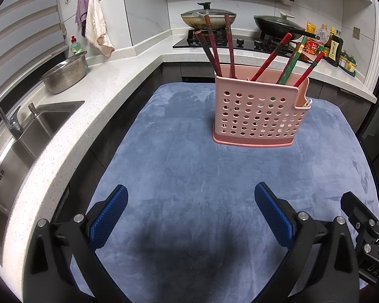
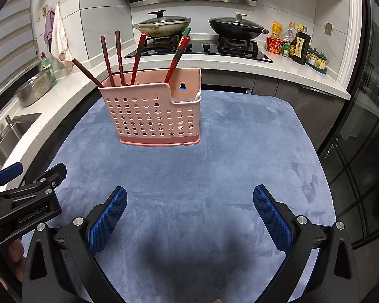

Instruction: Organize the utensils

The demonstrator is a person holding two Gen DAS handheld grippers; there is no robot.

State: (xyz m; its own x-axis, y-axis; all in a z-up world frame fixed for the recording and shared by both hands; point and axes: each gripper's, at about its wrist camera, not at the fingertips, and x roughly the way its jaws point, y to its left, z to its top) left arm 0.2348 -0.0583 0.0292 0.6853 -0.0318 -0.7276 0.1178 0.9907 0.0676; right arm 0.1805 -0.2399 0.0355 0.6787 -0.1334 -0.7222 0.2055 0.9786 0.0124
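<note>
A pink perforated utensil holder (image 1: 257,116) (image 2: 154,116) stands upright on the blue mat (image 1: 189,176) (image 2: 214,164). Several red chopsticks (image 1: 216,50) (image 2: 118,55) and a green one (image 1: 291,61) lean out of its top. A white utensil tip (image 2: 198,96) shows in the holder's low right compartment. My left gripper (image 1: 191,202) hovers open over the near part of the mat, nothing between its blue pads. My right gripper (image 2: 190,202) is open too, empty, well short of the holder. Each gripper shows at the edge of the other's view.
A white counter (image 1: 101,106) with a steel sink (image 1: 17,146) and colander (image 1: 65,74) runs along the left. Behind the mat is a stove with two lidded pans (image 2: 161,24) (image 2: 236,26). Sauce bottles (image 2: 299,43) stand at the back right. A dark glass door (image 2: 366,139) lies to the right.
</note>
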